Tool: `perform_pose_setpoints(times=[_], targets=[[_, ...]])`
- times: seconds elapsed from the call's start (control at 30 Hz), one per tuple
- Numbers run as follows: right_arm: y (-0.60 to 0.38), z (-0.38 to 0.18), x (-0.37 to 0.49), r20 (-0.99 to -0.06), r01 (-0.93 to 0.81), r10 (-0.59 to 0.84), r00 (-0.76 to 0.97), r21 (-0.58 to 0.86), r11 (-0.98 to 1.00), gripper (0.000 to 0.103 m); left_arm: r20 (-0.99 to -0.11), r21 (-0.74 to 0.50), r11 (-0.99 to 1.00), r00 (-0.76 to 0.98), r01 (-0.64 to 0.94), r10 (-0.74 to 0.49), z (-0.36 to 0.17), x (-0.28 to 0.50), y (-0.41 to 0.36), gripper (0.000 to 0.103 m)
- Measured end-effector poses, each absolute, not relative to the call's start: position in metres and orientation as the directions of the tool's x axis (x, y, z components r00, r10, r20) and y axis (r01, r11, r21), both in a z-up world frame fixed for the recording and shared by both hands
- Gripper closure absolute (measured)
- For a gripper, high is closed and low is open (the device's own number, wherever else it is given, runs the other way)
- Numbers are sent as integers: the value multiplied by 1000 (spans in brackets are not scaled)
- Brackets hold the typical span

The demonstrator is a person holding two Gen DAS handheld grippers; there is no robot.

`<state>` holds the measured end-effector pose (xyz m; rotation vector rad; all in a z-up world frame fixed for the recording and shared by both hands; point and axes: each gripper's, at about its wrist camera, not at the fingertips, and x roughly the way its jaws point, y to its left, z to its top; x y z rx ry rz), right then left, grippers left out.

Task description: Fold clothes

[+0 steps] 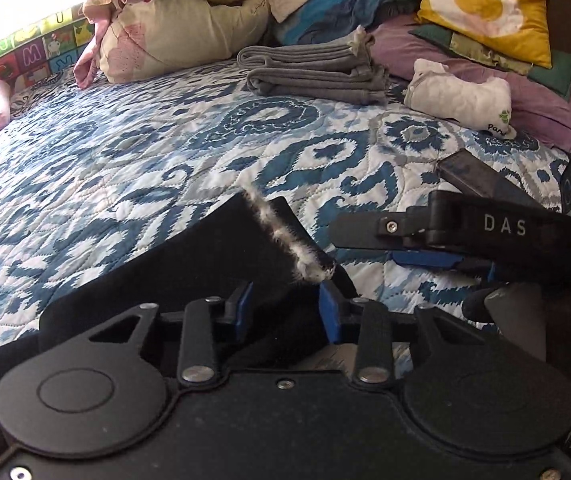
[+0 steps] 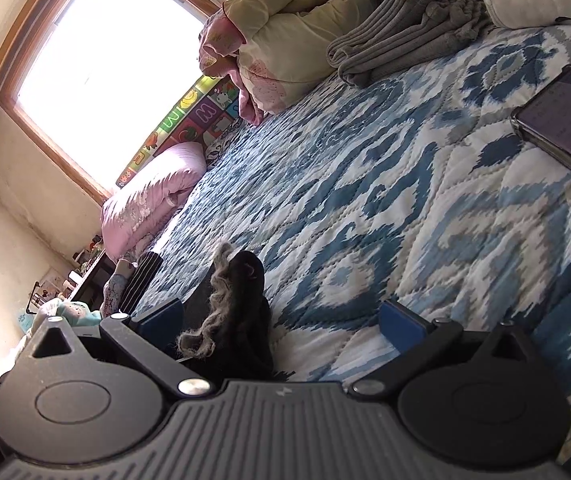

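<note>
Garment: we see a black garment (image 1: 189,256) with a fuzzy white-grey trim (image 1: 285,236) lying on the bed, at its near edge in the left wrist view; in the right wrist view the same black cloth (image 2: 245,304) sits bunched with its curly grey trim (image 2: 213,308) upward.
Left gripper: our left gripper (image 1: 285,300) has the garment between its blue pads (image 1: 330,308); the jaws stand partly closed around the cloth near the trim's end, and we cannot tell whether the pads press on it.
Right gripper: in its own view our right gripper (image 2: 281,320) has its jaws wide apart, the black cloth just beside the left pad (image 2: 161,316) and bare quilt before the other pad; nothing is gripped. In the left wrist view it (image 1: 405,240) reaches in from the right, low over the quilt, near the garment's trimmed corner.
Bed: a blue and white patterned quilt (image 1: 165,152) covers it.
Folded stack: grey folded clothes (image 1: 317,76) lie well apart from the garment, toward the headboard.
Phone: a dark phone (image 2: 565,120) lies on the quilt to the right.
Pillows: a yellow cushion (image 1: 485,4), a small white pillow (image 1: 461,96) and cream bedding (image 1: 181,20) crowd the far end.
Window: a bright window (image 2: 105,60) shows at the bedside.
</note>
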<state>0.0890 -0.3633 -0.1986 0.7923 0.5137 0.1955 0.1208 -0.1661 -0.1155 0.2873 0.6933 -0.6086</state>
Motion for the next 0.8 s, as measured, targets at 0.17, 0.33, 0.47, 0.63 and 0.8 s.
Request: perform_pose_setpoints(times=[0.17,0.33,0.47,0.63,0.8], targets=[[-363,-199,89,-366,21,355,860,721,693,0,-659,-2,823,618,569,-429,-110,127,-165,97],[-360,-196,88,-370,17,352,860,709,705,0,-620,-60,866,661,497,-423,-98,127,-146,98],[-359,-194,88,-372,11,351,859,699,715,0,-576,-90,901,716,424,-394,-82,124,-117,98],[-350,-189,88,-375,-28,371,850,670,742,0,-545,-130,940,770,315,-333,-73,125,-73,98],[-347,-186,89,-381,-42,383,842,661,749,0,-533,-147,964,803,222,-266,-68,123,-31,99]])
